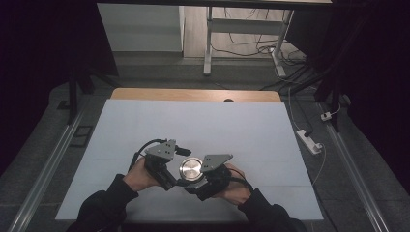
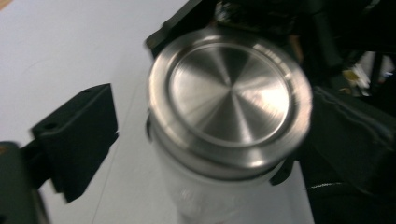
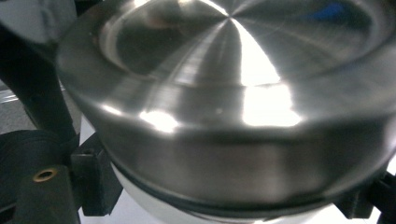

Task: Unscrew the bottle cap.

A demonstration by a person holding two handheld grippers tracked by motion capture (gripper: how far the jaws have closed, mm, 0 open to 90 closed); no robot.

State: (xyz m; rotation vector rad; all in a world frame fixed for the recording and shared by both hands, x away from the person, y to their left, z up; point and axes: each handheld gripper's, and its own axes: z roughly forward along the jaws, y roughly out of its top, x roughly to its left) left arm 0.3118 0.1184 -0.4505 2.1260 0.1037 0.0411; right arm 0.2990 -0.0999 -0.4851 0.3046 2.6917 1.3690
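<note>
We hold a jar [image 1: 191, 170] with a brushed steel lid [image 2: 231, 100] between our two grippers, close to the near edge of the white table [image 1: 193, 125]. Our right gripper [image 1: 207, 181] is clamped on the jar just under the lid; in the right gripper view the lid [image 3: 233, 93] looms directly ahead of the jaws, with the pale body of the jar [image 3: 154, 205] below its dark seal. Our left gripper [image 1: 175, 180] sits just to the left of the jar, its jaws spread: in the left gripper view one black jaw stands clear of the jar, with bare table between them. Whether the far jaw touches the jar we cannot tell, since the lid hides it.

Beyond the jar from the left gripper lies the dark bulk of the right gripper and the hand around it. Nothing else rests on the table around us. Well past the far edge stand a desk frame [image 1: 241, 29] and loose cables [image 1: 251, 48] on the floor, and a white power strip [image 1: 309, 140] lies off to the right of the table.
</note>
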